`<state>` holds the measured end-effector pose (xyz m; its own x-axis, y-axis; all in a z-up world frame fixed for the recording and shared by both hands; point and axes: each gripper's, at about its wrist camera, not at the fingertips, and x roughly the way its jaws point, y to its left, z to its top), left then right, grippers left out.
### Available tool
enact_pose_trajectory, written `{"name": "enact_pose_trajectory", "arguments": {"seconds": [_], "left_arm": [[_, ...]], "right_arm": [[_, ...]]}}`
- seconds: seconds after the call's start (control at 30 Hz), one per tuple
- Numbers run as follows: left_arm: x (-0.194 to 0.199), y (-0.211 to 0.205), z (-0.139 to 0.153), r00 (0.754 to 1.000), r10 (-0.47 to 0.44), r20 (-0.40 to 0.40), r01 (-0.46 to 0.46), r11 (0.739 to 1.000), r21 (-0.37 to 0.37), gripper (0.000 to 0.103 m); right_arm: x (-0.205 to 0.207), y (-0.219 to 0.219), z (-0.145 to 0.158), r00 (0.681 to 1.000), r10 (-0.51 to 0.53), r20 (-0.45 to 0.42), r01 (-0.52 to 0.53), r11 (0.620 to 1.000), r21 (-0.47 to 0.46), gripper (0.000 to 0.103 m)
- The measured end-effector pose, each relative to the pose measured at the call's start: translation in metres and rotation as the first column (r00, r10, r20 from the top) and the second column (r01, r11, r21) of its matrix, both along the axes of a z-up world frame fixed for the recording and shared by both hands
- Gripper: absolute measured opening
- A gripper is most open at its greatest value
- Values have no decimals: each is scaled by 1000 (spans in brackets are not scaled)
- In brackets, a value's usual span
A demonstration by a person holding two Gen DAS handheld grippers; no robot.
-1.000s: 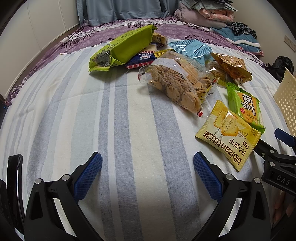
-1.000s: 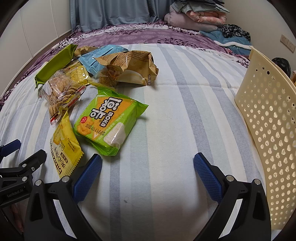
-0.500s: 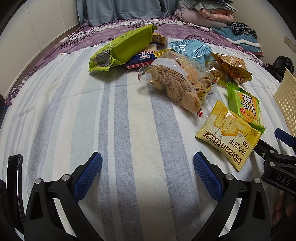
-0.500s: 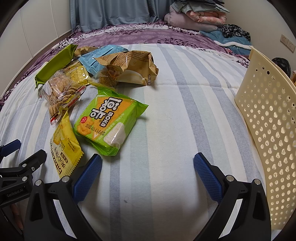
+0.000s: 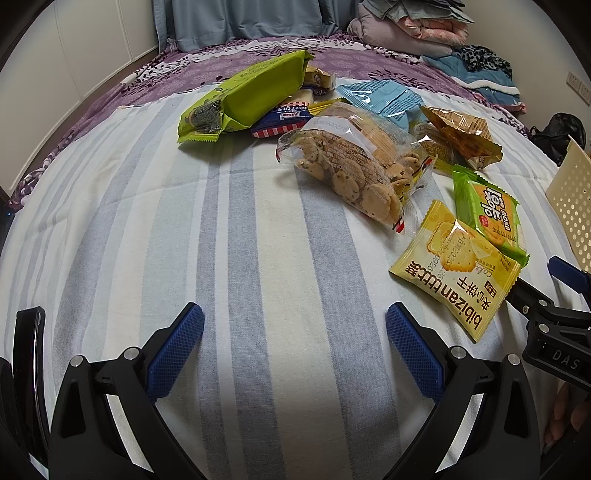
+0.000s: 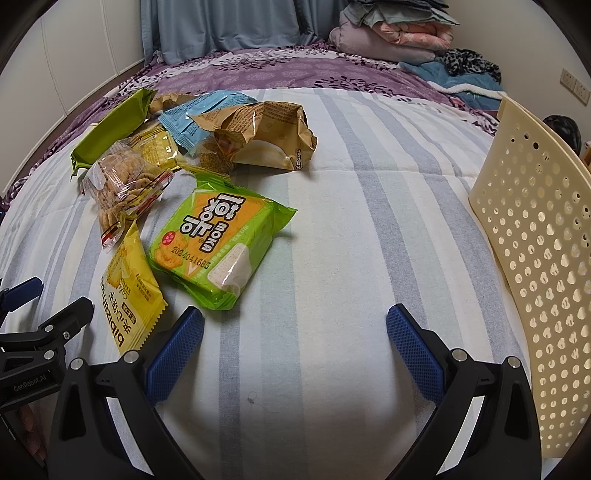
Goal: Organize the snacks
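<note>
Several snack packs lie on a striped bed sheet. A clear cookie bag (image 5: 364,173) (image 6: 123,184), a yellow bibizan pack (image 5: 456,269) (image 6: 129,291), a green-and-orange cracker pack (image 5: 487,214) (image 6: 218,240), a long green pack (image 5: 243,96) (image 6: 110,129), a light blue pack (image 5: 384,98) (image 6: 201,114) and a brown bag (image 5: 461,133) (image 6: 266,133). My left gripper (image 5: 294,332) is open and empty, left of the yellow pack. My right gripper (image 6: 295,332) is open and empty, just below the cracker pack. Each gripper shows at the edge of the other's view.
A cream perforated basket (image 6: 535,258) (image 5: 572,206) stands on its side at the right. A purple blanket (image 6: 295,70) and folded clothes (image 6: 399,33) lie at the far end of the bed. A red-checked pack (image 5: 282,120) sits under the long green pack.
</note>
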<state>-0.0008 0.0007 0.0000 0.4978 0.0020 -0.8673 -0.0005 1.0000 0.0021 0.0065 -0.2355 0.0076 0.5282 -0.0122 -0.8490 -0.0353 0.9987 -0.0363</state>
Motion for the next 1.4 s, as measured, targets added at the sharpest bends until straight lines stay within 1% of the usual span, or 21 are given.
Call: {"name": "enact_pose_trajectory", "arguments": {"seconds": [0.17, 0.33, 0.5, 0.63, 0.9, 1.07, 1.2, 1.27, 1.4], "left_arm": [[0, 0, 3, 1000, -1, 6, 1, 1000, -7, 101], [-1, 5, 7, 1000, 11, -1, -11, 999, -31, 101], [-4, 11, 17, 1000, 21, 17, -20, 998, -59, 101], [-2, 13, 27, 999, 26, 35, -23, 998, -65, 101], [14, 21, 39, 998, 49, 49, -46, 996, -71, 101], [22, 27, 47, 995, 74, 70, -69, 995, -73, 101], [25, 34, 49, 993, 93, 71, -87, 993, -77, 101], [27, 35, 48, 993, 98, 70, -92, 993, -78, 101], [28, 36, 48, 993, 96, 72, -90, 993, -79, 101]], "right_arm": [[-5, -3, 4, 1000, 24, 3, -24, 1000, 15, 98], [-10, -8, 9, 999, 37, 7, -38, 997, 66, 98], [-12, -11, 19, 998, 55, 43, -59, 994, 94, 98], [-7, -13, 26, 995, 73, 61, -79, 991, 106, 98], [14, -6, 27, 995, 79, 52, -86, 987, 133, 98], [32, 10, 22, 995, 95, 34, -99, 988, 122, 98], [46, 23, 15, 995, 99, 7, -99, 987, 124, 97], [50, 29, 15, 995, 99, 10, -100, 989, 108, 97], [58, 36, 9, 995, 101, -1, -100, 992, 78, 88]]}}
